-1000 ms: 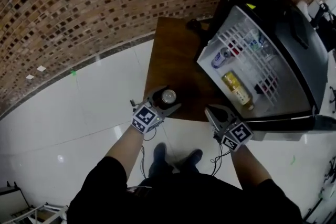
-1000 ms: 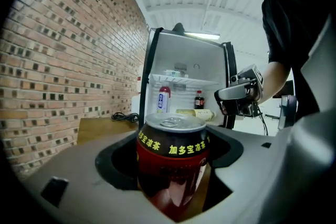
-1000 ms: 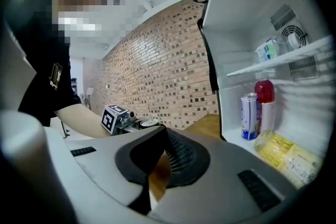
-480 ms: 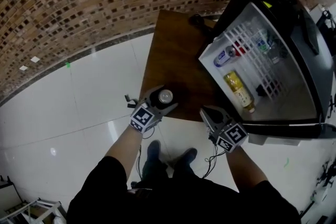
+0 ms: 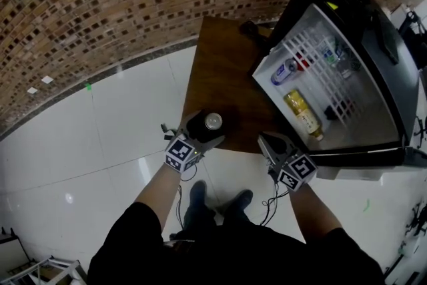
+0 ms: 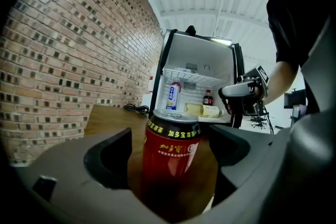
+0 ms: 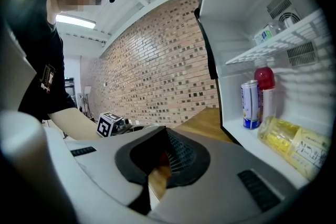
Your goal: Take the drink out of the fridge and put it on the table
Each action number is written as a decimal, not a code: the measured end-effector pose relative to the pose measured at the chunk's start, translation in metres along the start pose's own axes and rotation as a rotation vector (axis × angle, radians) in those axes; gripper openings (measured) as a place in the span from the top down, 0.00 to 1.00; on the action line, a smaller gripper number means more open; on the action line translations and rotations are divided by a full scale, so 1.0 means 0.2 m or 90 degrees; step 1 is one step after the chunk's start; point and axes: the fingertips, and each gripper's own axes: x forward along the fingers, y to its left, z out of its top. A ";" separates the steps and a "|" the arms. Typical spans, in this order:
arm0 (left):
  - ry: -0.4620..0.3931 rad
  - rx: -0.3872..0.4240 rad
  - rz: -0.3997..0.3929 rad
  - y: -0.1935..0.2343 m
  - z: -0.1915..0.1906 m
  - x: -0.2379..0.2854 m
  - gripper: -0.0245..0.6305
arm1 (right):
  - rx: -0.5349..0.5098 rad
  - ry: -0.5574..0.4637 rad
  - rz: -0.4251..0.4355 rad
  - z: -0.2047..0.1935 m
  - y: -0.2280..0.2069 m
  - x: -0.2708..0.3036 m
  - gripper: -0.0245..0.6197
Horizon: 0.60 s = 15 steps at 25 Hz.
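The left gripper (image 5: pixel 205 127) is opening its jaws right now, and the red can (image 6: pixel 170 150) is standing upright between them on the wooden surface (image 5: pixel 227 70), close to the near edge. In the left gripper view, dark gaps are showing on both sides of the can, so the pads are no longer pressing on it. It looks to be bearing its own weight.

The right gripper (image 5: pixel 272 143) is hanging beside the open fridge (image 5: pixel 363 57) with its jaws drawn almost together and nothing between them.

By the look of it, this is the release, the last part of the job. The thing to get right is a clean exit: the jaws are wanting to spread fully before the left gripper goes anywhere, and the pull-back is wanting to run straight along the jaws' own line, toward the person, with no sideways drift. A pad brushing that tall, narrow can could tip it, and with the edge so near it could roll off onto the floor. Inside the fridge, a yellow bottle (image 5: pixel 301 115) and a blue-and-white can (image 5: pixel 283 70) are sitting on the shelves.
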 end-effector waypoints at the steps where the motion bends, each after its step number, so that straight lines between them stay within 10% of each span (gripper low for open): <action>1: 0.001 -0.015 0.012 0.01 0.00 -0.06 0.27 | -0.001 0.001 0.001 0.01 0.01 -0.01 0.95; 10: -0.049 -0.184 -0.003 -0.33 0.24 -0.72 0.67 | -0.009 0.001 0.045 0.24 0.28 -0.36 0.95; 15: -0.064 -0.173 0.001 -0.61 0.48 -0.88 0.96 | 0.034 0.000 0.055 0.28 0.42 -0.75 0.95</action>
